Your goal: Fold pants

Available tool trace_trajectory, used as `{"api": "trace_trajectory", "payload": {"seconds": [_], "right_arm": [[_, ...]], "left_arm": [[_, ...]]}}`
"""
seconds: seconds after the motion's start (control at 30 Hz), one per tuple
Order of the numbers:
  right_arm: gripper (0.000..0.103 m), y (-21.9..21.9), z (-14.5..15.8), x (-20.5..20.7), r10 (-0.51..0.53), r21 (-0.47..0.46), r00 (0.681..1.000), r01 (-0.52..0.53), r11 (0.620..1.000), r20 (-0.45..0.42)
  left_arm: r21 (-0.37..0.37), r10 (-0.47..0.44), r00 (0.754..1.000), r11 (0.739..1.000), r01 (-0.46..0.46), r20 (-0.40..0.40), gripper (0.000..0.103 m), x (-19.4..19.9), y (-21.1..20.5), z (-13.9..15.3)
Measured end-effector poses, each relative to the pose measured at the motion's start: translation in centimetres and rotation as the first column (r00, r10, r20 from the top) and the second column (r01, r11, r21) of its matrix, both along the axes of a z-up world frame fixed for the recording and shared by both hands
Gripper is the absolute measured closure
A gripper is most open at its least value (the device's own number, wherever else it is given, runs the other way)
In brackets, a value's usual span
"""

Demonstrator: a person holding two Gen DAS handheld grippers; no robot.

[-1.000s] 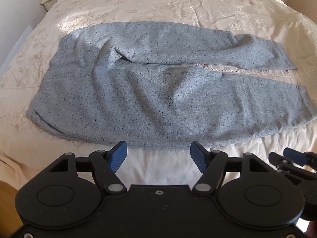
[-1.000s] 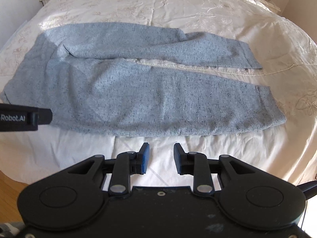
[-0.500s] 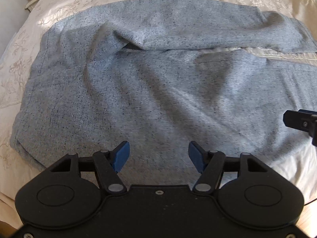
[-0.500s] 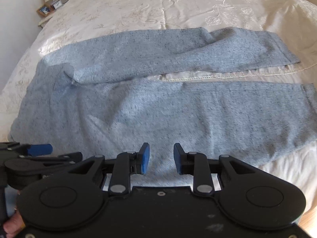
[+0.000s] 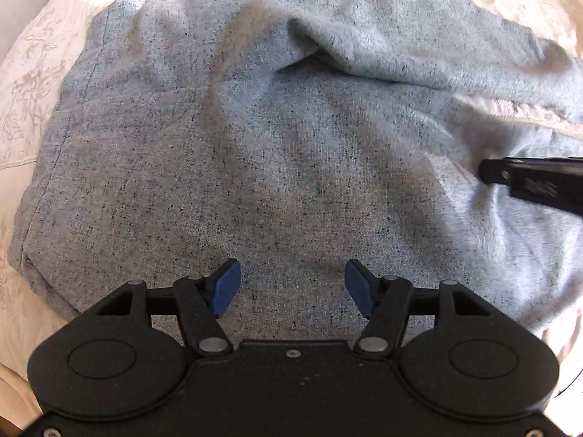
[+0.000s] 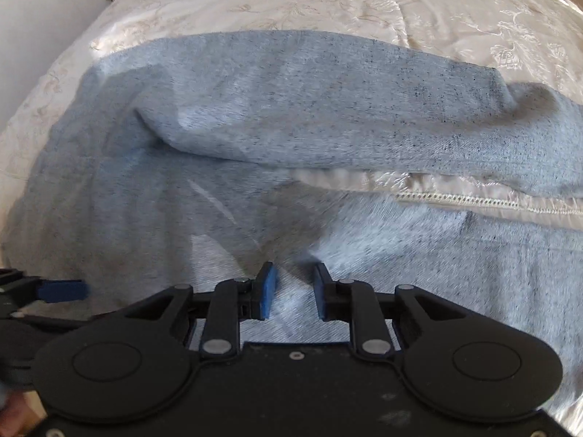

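Two views, taken in turn. Left wrist view: left gripper [image 5: 292,287] low in the centre of the frame, blue fingers [image 5: 225,287] spread wide and holding nothing, poised over the near edge of the pants [image 5: 255,153]. Grey speckled cloth across nearly the whole frame, waistband seam down the left side, a raised crease toward the upper middle. Cream bedspread [image 5: 25,73] along the left edge and upper corners. Part of the right gripper [image 5: 532,182] in from the right edge, over the cloth; jaw state not readable from here.

Right wrist view: right gripper [image 6: 293,296] at lower centre, fingers [image 6: 266,295] set a narrow gap apart with cloth seen between them, though whether pinched or merely close above it cannot be told. Pants [image 6: 291,116] spread flat, one leg across the upper half, the other across the lower half, a strip of bedspread [image 6: 455,196] between them at the right. Blue tip of the left gripper [image 6: 62,289] at the lower left edge.

Progress, as a judgement: no fold made yet, legs apart; first fold of one leg onto the other, then the lengthwise folds, all left to do.
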State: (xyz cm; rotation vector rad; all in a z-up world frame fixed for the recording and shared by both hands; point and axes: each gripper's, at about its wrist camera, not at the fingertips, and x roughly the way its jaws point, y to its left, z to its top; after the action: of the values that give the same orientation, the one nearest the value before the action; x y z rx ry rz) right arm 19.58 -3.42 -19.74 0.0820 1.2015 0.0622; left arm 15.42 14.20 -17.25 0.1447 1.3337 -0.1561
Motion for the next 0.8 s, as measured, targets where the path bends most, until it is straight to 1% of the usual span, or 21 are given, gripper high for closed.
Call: {"api": "trace_trajectory", "payload": {"seconds": [0.03, 0.07, 0.13, 0.2, 0.23, 0.33, 0.4, 0.47, 0.5, 0.53, 0.57, 0.6, 0.7, 0.8], "right_arm": [[0.084, -0.4, -0.7, 0.7, -0.017, -0.025, 1.0, 0.016, 1.0, -0.007], [0.086, -1.1, -1.5, 1.6, -0.042, -0.021, 0.999, 0.042, 0.999, -0.012], [0.087, -2.5, -1.9, 2.4, -0.104, 0.013, 0.995, 0.104, 0.994, -0.004], [0.087, -2.8, -1.1, 2.6, -0.125, 0.013, 0.992, 0.125, 0.992, 0.018], [0.084, -2.8, -0.4, 2.3, -0.124, 0.016, 0.992, 0.124, 0.992, 0.038], [0.083, -2.9, 1.5, 0.5, -0.123, 0.037, 0.988, 0.12, 0.992, 0.089], [0.083, -3.6, 1.8, -0.9, -0.15, 0.053, 0.985, 0.146, 0.988, 0.083], [0.083, -5.2, 0.9, -2.1, -0.183, 0.041, 0.981, 0.181, 0.983, 0.055], [0.083, -6.1, 0.4, -2.4, -0.193, 0.019, 0.98, 0.192, 0.981, 0.039], [0.086, -7.2, -0.1, -2.9, -0.201, -0.011, 0.979, 0.202, 0.979, 0.031], [0.088, -8.7, -0.6, -3.3, -0.206, -0.038, 0.978, 0.207, 0.978, 0.034], [0.088, -10.3, -0.9, -3.7, -0.212, -0.058, 0.977, 0.214, 0.975, 0.038], [0.088, -15.7, -1.3, -4.5, -0.259, -0.117, 0.965, 0.262, 0.958, 0.038], [0.088, -21.5, -1.4, -5.6, -0.323, -0.207, 0.945, 0.325, 0.923, 0.043]], "left_arm": [[-0.013, -0.001, 1.0, 1.0, 0.001, 0.005, 0.038, -0.1, 0.2, 0.5], [-0.025, -0.004, 1.0, 1.0, 0.004, 0.014, 0.038, -0.1, 0.3, 1.0], [-0.049, -0.02, 0.999, 0.999, 0.022, 0.045, 0.038, -0.2, -0.2, 2.1], [-0.074, -0.045, 0.996, 0.996, 0.051, 0.081, 0.038, -0.2, -0.9, 3.0], [-0.09, -0.061, 0.993, 0.994, 0.07, 0.099, 0.038, 0.0, -1.6, 3.3], [-0.111, -0.111, 0.987, 0.986, 0.124, 0.118, 0.038, 0.3, -3.6, 2.8], [-0.097, -0.134, 0.983, 0.984, 0.146, 0.122, 0.038, 1.1, -5.4, 2.1], [-0.08, -0.142, 0.982, 0.985, 0.153, 0.126, 0.038, 1.8, -6.9, 1.3], [-0.07, -0.144, 0.981, 0.986, 0.154, 0.129, 0.038, 1.9, -7.3, 1.0], [-0.056, -0.146, 0.981, 0.986, 0.154, 0.13, 0.038, 2.1, -7.8, 0.6], [-0.029, -0.146, 0.98, 0.988, 0.151, 0.131, 0.038, 2.7, -8.3, 0.0], [-0.002, -0.144, 0.981, 0.989, 0.145, 0.133, 0.038, 3.0, -8.8, -0.4], [0.048, -0.092, 0.985, 0.995, 0.086, 0.143, 0.033, 4.2, -9.1, -1.1], [0.087, -0.017, 0.989, 0.996, 0.004, 0.147, 0.032, 5.9, -9.3, -1.8]]}}
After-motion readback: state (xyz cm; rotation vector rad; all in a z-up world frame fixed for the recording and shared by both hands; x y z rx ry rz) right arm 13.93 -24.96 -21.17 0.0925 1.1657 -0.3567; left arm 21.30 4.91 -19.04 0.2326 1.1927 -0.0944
